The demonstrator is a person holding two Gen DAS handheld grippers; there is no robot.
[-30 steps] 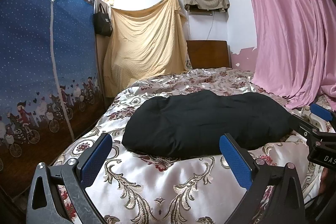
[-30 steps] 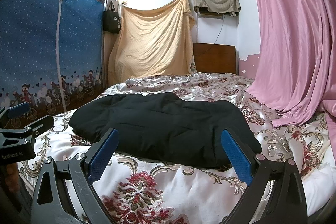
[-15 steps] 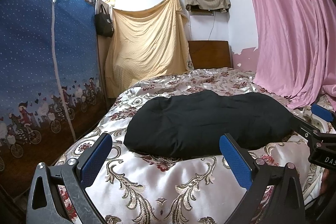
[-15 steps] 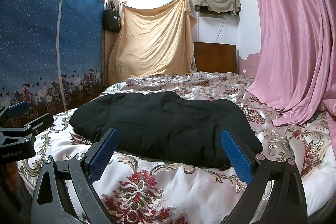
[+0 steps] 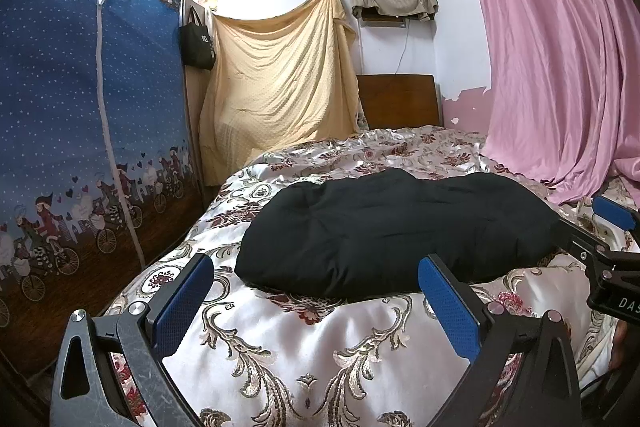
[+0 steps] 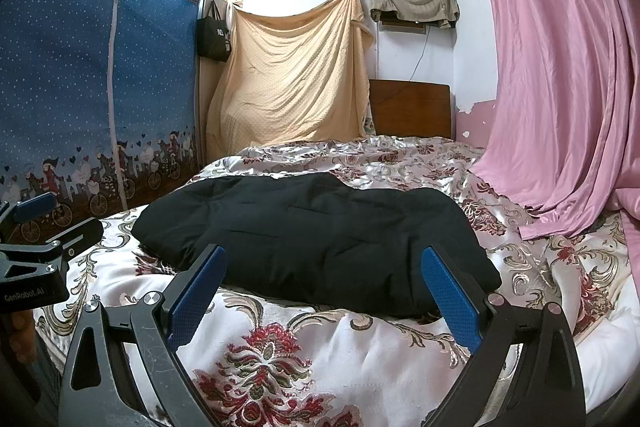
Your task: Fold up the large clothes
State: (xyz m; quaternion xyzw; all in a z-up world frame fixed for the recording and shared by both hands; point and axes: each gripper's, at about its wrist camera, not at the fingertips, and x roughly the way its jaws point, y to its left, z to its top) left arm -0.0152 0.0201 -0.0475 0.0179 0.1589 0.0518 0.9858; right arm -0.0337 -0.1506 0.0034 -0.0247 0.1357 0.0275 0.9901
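Two wrist views show one bed. Left wrist view: the left claw (image 5: pixel 316 301) stands wide open, its two blue-padded fingers (image 5: pixel 182 301) spread apart over the near edge of the bed and holding nothing. Beyond them lies the black padded garment (image 5: pixel 384 231), folded into a thick oblong bundle, resting across the white satin bedspread with red and gold floral pattern (image 5: pixel 304 359). The garment lies ahead of the fingertips, apart from them. At the right edge, part of the right claw (image 5: pixel 600 227) enters the view near the garment's right end; its opening cannot be told here. A blue fabric wardrobe with white dots (image 5: pixel 80 115) stands to the left of the bed, a yellow cloth (image 5: pixel 280 83) hangs at the far wall beside a brown wooden headboard (image 5: pixel 400 99), and a pink satin curtain (image 5: pixel 560 59) falls along the right side.

Right wrist view: the right claw (image 6: pixel 324 301) is likewise wide open and empty, blue pads (image 6: pixel 450 301) spread over the bedspread's near edge (image 6: pixel 360 359). The black garment (image 6: pixel 320 231) lies just ahead, its near edge between and behind the two fingers. The left claw (image 6: pixel 48 223) shows at the left margin, near the garment's left end.
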